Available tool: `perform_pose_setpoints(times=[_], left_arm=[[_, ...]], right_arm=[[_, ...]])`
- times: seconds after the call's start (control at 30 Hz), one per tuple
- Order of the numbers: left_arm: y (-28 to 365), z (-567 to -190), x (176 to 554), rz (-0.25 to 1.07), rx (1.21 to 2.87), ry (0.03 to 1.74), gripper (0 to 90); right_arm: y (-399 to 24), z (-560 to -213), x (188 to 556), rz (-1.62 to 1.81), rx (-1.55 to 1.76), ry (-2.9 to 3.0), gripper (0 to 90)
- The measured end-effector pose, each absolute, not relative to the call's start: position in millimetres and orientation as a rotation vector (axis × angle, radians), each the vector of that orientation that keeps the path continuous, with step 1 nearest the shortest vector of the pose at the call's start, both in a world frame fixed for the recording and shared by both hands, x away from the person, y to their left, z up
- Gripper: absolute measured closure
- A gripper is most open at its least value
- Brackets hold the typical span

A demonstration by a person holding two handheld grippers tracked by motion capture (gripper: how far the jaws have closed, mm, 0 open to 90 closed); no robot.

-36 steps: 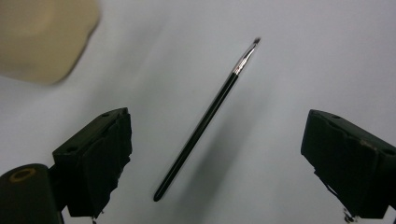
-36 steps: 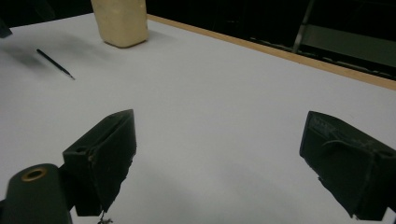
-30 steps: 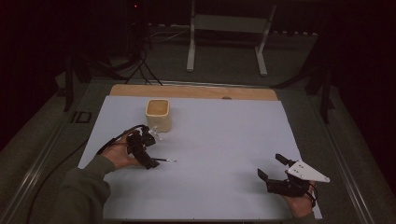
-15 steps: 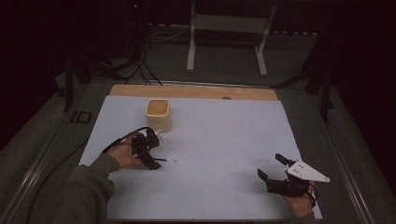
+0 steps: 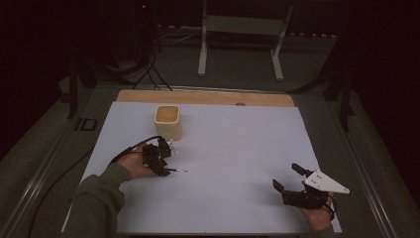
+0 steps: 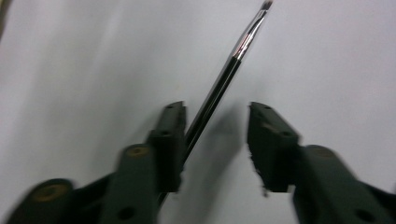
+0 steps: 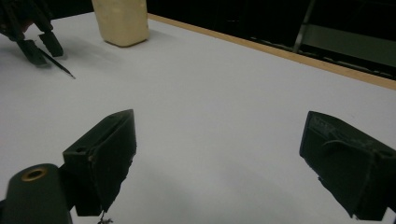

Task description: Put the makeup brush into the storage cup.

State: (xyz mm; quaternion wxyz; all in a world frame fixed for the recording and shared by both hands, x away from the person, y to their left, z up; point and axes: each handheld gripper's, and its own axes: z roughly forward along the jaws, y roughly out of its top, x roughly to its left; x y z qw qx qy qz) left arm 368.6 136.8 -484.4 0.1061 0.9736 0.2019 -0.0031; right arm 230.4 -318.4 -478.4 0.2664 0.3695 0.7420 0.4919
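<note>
Left gripper (image 5: pixel 157 157) is low over the white sheet (image 5: pixel 233 148) on the desk, and its fingers have just been closing around the brush (image 6: pixel 219 88). In the left gripper view the brush lies between the two fingers, its black handle right against the left finger (image 6: pixel 169 140), with a clear gap to the right one, so no pinch yet. The brush's metal ferrule and tip point off toward one o'clock in that view. From the high view the brush (image 5: pixel 176 170) lies flat on the sheet, sticking out at three o'clock from the gripper. The cup (image 5: pixel 168 121) stands upright near the gripper at twelve o'clock. Right gripper (image 5: pixel 293 184) rests near the sheet's lower right corner, fingers wide apart with nothing between them, well apart from the brush.
</note>
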Motion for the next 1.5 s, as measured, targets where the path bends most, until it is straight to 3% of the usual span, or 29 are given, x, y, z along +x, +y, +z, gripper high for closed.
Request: perform_pose_setpoints(times=[0.17, 0.5, 1.5], left_arm=[[128.0, -486.7, 369.1, -0.008, 2.951, 0.563, 86.0], [127.7, -484.3, 368.6, 0.006, 2.977, 0.564, 86.7], [161.3, -440.0, 371.0, 0.158, 2.738, 0.689, 86.6]], right_arm=[[-318.3, -478.5, 230.4, 1.328, 0.998, 2.006, 10.8], [-318.9, -478.3, 230.3, 1.329, 0.997, 2.003, 10.8], [-318.8, -478.4, 230.3, 1.329, 0.998, 2.003, 10.8]])
